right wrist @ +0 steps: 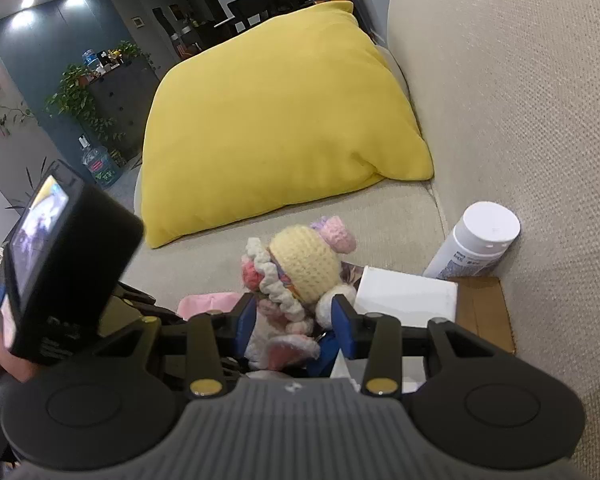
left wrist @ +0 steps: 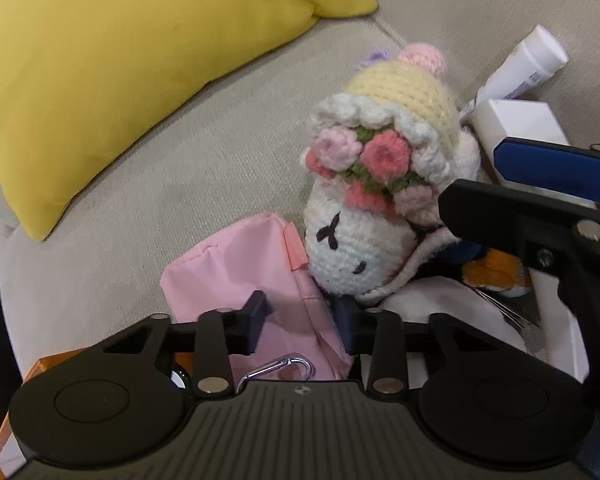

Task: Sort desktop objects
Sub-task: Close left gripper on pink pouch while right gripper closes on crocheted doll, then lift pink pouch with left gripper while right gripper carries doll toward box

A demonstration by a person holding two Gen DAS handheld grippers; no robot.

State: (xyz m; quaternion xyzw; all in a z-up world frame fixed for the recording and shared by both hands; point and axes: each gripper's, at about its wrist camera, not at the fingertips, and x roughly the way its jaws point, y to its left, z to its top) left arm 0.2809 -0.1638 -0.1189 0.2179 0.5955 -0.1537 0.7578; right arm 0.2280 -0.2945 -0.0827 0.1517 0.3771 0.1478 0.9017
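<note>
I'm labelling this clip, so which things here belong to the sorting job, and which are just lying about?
Part of the job:
- crocheted white doll with flower crown, between the right gripper fingers
- pink fabric pouch, under the left gripper
- white plastic bottle
- white box

Lying about:
- yellow cushion
- beige sofa

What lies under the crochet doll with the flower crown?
The crochet doll rests partly on a pink pouch and on white and orange things at its right. What lies deeper beneath is covered.
</note>
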